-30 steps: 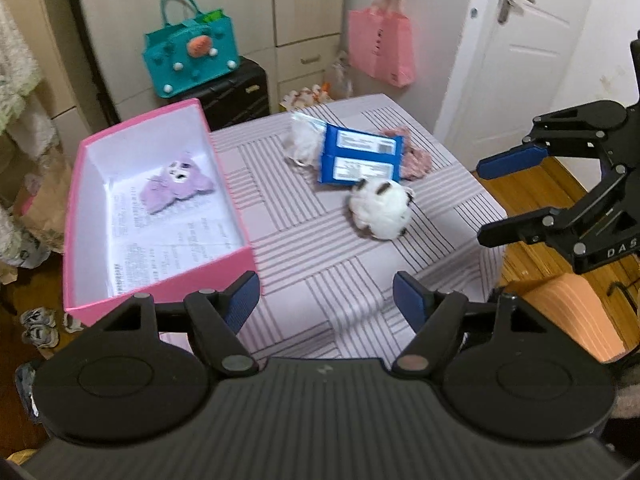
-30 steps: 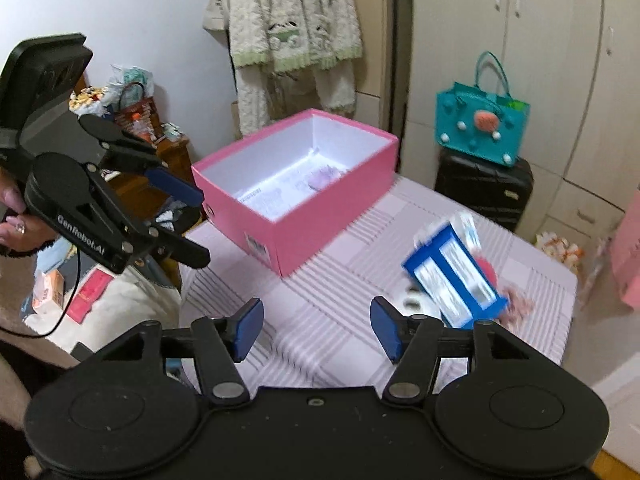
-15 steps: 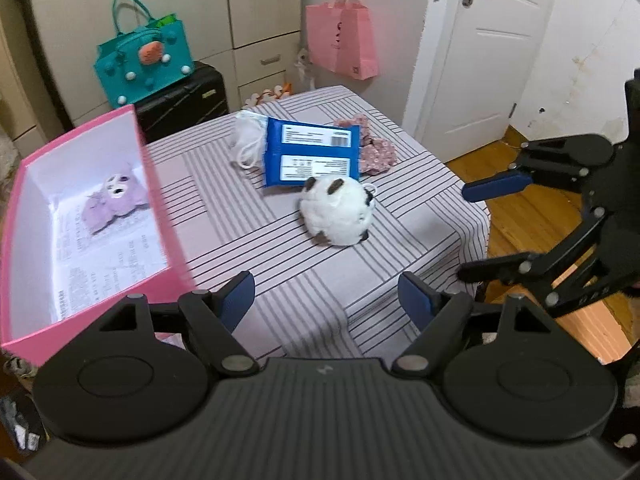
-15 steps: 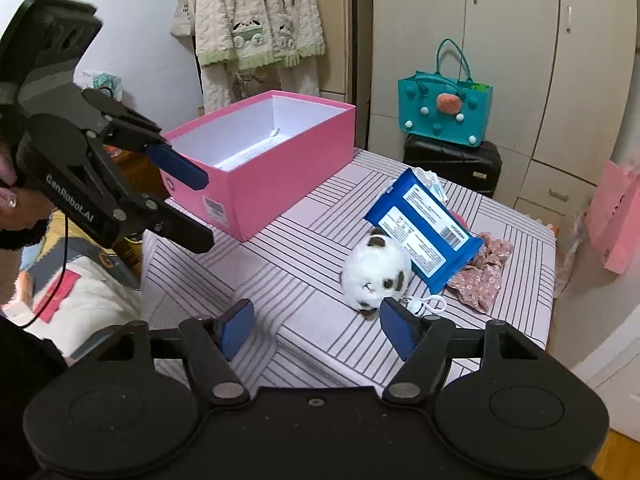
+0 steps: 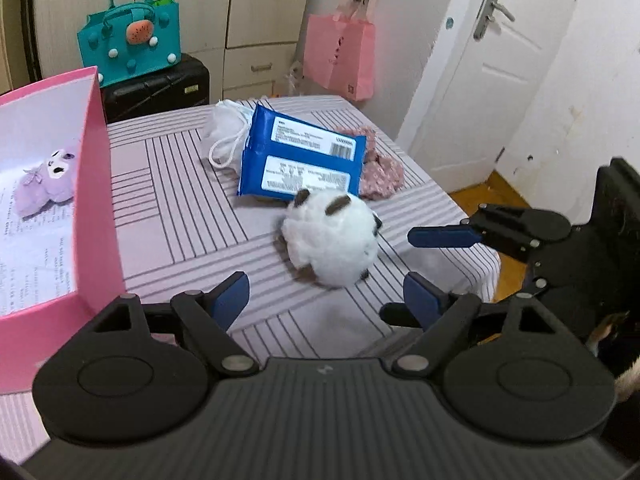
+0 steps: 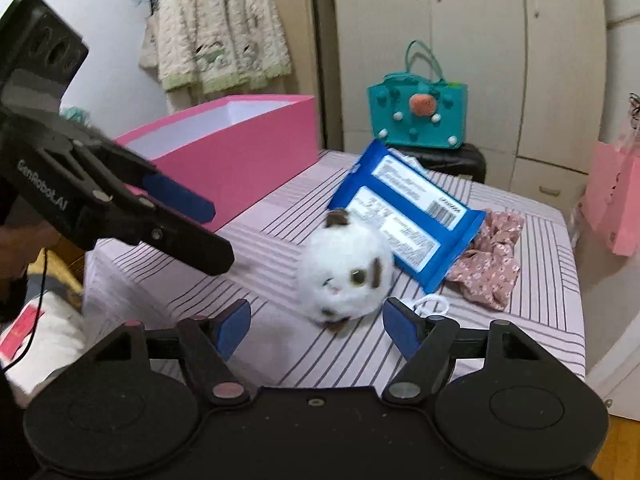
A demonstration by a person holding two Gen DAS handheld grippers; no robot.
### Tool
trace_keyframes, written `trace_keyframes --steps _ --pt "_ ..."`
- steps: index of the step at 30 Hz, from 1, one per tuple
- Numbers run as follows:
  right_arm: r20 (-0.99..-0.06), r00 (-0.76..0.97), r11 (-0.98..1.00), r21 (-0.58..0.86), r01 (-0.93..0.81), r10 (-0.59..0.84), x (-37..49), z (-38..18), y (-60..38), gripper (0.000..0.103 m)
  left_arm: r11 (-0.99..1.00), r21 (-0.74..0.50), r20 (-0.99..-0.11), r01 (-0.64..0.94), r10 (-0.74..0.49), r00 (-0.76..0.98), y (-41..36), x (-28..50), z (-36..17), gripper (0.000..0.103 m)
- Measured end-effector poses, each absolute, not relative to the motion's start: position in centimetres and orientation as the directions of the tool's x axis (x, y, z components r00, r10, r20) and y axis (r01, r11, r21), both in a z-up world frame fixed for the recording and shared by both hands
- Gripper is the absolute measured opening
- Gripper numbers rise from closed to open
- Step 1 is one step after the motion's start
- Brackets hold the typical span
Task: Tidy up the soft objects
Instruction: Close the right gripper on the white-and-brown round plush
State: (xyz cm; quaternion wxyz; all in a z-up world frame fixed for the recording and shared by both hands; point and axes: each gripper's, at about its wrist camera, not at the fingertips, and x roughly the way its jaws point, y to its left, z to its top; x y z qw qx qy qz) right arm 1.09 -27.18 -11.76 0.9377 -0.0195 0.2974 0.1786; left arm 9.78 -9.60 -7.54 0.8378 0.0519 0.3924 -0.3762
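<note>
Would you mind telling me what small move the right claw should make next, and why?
Probably ease the right claw forward and down until its fingers flank the white plush ball, then close. Both claws are open and empty, the left claw opening further, and the ball lies loose on the striped tablecloth just ahead, while the pink box already holds a purple plush toy.

Pink box point(image 5: 96, 216) cut off by frame edge left of left gripper; white pouch point(image 5: 224, 136) and floral cloth point(image 6: 492, 256) partly hidden behind blue pack point(image 5: 300, 160).
</note>
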Motion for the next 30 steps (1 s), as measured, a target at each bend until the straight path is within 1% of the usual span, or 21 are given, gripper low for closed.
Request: trace_keyframes --steps 5,11,16,18,20,23,24,25,27,30 --pt "-0.56 0.763 0.937 0.073 -0.342 0.322 2.8 -13.4 -27.8 0.077 0.714 -0.227 -0.658 0.662 -0.614 0.436 -10.4 11.1 -9.2 0.084" --pt "-0.558 0.768 0.925 0.0 -0.379 0.314 4.0 -14.4 -27.2 0.077 0.712 -0.182 -0.649 0.679 -0.605 0.461 -12.5 12.0 -10.6 0.084" --pt "-0.543 0.778 0.906 -0.072 -0.417 0.315 4.7 -14.8 -26.5 0.077 0.711 -0.18 -0.632 0.68 -0.613 0.474 -13.8 12.8 -11.5 0.084" --pt "-0.544 0.78 0.899 -0.1 -0.426 0.309 5.0 -15.0 -26.2 0.077 0.708 -0.208 -0.641 0.674 -0.62 0.453 -14.2 13.4 -12.0 0.083" --pt "-0.544 0.778 0.895 -0.105 -0.434 0.313 5.2 -15.2 -26.1 0.077 0.699 -0.251 -0.649 0.669 -0.635 0.419 -14.4 13.8 -12.4 0.076" --pt "-0.543 0.781 0.893 -0.115 -0.435 0.31 5.6 -15.5 -25.9 0.076 0.682 -0.297 -0.645 0.668 -0.659 0.387 -14.3 13.8 -12.8 0.07" --pt "-0.543 0.782 0.893 -0.123 -0.434 0.305 5.7 -15.6 -25.9 0.075 0.682 -0.295 -0.644 0.669 -0.659 0.388 -14.3 13.7 -12.9 0.069" --pt "-0.541 0.786 0.894 -0.13 -0.429 0.299 5.8 -15.7 -25.9 0.069 0.681 -0.285 -0.64 0.674 -0.659 0.395 -14.4 13.5 -12.9 0.066" --pt "-0.534 0.79 0.9 -0.116 -0.421 0.3 5.8 -15.8 -26.1 0.067 0.685 -0.261 -0.636 0.68 -0.652 0.413 -14.6 13.2 -13.0 0.065" --pt "-0.53 0.791 0.911 -0.078 -0.405 0.306 5.8 -15.6 -26.3 0.065 0.7 -0.264 -0.63 0.664 -0.646 0.431 -14.7 12.9 -12.9 0.065"
